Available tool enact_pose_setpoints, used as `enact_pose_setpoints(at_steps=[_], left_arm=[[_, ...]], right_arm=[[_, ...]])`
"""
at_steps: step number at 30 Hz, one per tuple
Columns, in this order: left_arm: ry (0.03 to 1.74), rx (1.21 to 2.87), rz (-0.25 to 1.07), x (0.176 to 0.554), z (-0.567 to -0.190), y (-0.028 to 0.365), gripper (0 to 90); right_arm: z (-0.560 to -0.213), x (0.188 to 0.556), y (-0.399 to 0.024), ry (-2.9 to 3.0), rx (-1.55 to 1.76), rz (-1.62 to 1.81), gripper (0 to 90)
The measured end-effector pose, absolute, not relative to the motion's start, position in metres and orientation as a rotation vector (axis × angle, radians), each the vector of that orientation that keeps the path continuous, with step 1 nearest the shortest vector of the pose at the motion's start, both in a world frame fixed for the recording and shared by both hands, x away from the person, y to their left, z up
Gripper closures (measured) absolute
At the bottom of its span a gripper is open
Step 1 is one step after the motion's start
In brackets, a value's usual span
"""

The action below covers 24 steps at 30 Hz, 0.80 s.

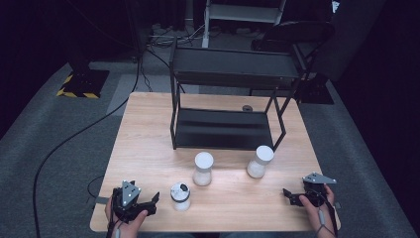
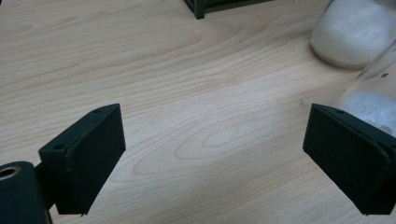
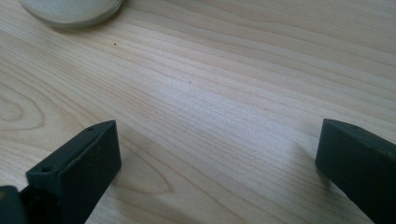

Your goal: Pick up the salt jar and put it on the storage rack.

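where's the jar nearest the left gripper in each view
High view: the open-topped jar stands near the table's front edge, just right of the left gripper.
Left gripper view: its clear wall and white contents show at the right edge, behind the right-hand jaw.
Right gripper view: I cannot place it; a round base at top left cannot be matched.
Shared landmark: the wooden table.

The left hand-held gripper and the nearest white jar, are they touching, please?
Apart. In the high view, bare table shows between the left hand-held gripper and the jar.
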<state>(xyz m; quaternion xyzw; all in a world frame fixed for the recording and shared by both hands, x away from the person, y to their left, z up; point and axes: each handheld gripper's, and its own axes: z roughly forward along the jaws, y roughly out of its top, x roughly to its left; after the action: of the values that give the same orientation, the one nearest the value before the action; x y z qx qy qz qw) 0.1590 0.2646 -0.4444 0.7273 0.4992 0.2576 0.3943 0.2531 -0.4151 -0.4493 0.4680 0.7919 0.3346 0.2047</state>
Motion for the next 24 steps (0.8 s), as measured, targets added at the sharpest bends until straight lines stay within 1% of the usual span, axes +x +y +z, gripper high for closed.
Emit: enact_pose_setpoints(at_steps=[24], left_arm=[[1.210, 1.749, 0.693, 0.144, -0.432, 0.262, 5.7]], right_arm=[[-0.449, 0.253, -0.415, 2.208, 1.305, 0.933, 0.0]])
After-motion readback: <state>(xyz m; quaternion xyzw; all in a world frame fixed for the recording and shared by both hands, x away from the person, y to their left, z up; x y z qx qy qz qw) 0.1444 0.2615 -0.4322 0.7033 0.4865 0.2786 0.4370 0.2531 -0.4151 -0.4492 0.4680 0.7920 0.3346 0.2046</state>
